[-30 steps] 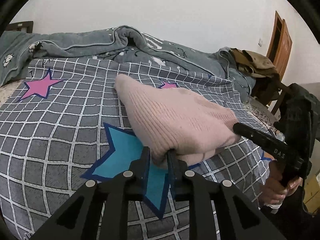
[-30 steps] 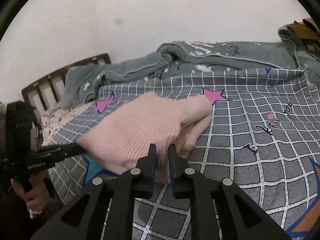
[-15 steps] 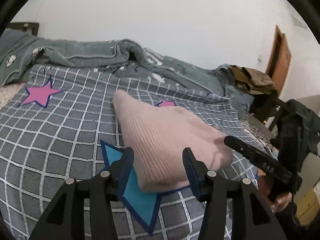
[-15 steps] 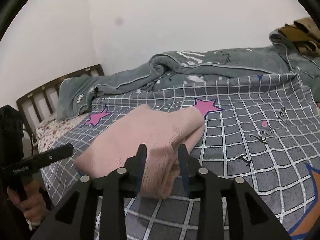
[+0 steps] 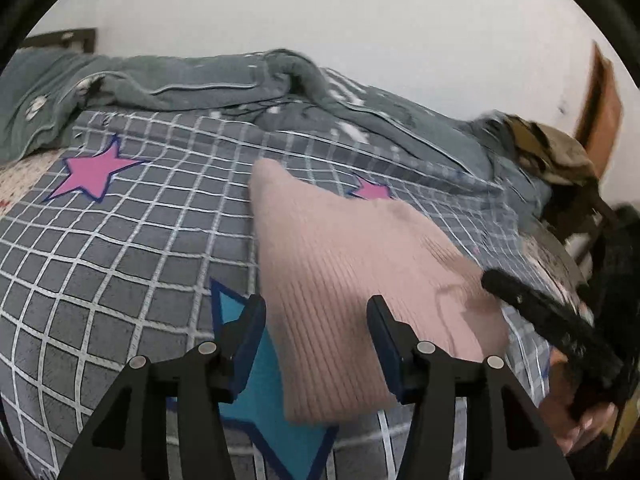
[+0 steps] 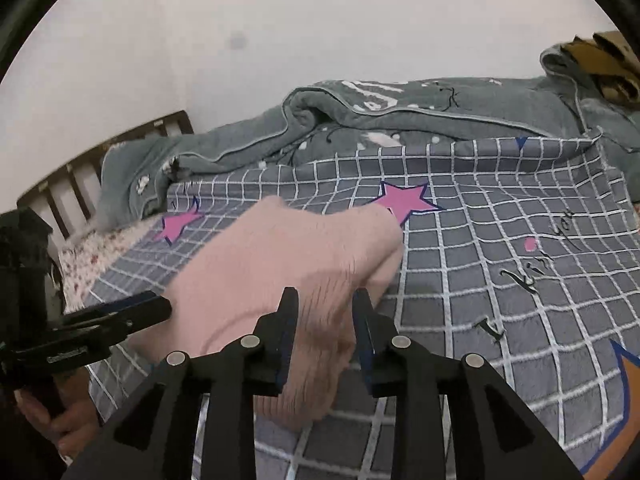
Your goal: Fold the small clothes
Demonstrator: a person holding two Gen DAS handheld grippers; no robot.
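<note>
Pink knit garment (image 5: 340,280), 1, lies folded between 2 parted tools.

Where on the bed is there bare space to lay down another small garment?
Free: the checked bedspread between the pink knit garment and the large pink star, and the stretch right of the garment toward the orange print. Crowded: the rumpled grey blanket along the wall.
</note>
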